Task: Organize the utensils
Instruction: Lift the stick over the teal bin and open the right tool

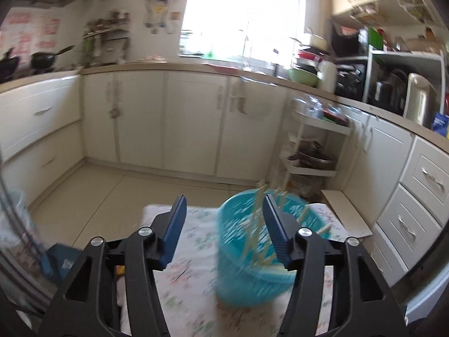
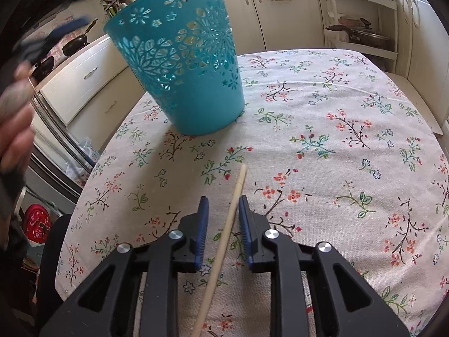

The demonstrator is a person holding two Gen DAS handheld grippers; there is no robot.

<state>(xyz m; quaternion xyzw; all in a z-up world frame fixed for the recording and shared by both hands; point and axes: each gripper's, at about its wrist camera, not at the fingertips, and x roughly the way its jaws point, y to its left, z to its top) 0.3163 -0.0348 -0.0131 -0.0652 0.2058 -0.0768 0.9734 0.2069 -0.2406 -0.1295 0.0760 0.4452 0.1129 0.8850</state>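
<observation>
The surface (image 2: 350, 140), under a floral cloth, carries the teal basket (image 2: 182, 64) at its far left; in the left wrist view several pale chopsticks (image 1: 259, 238) stand inside the basket, blurred. One single chopstick (image 2: 224, 241) lies on the cloth at the near edge, pointing roughly toward the basket.

The step in hand looks like picking up that last chopstick. To do it well, the right gripper (image 2: 223, 206) should centre the stick between the pads, close squarely on it near its middle so it does not pivot, and lift it clear before carrying it to the basket rim.

The right gripper is pitched steeply down over the cloth, its jaws narrow and straddling the chopstick, the right pad about touching it, the left apart, so nothing is gripped yet. The left gripper (image 1: 224, 210) hangs above the basket, pointing slightly downward, jaws moderately wide and empty. The person's hand (image 2: 14, 118) holding it shows at the far left.
</observation>
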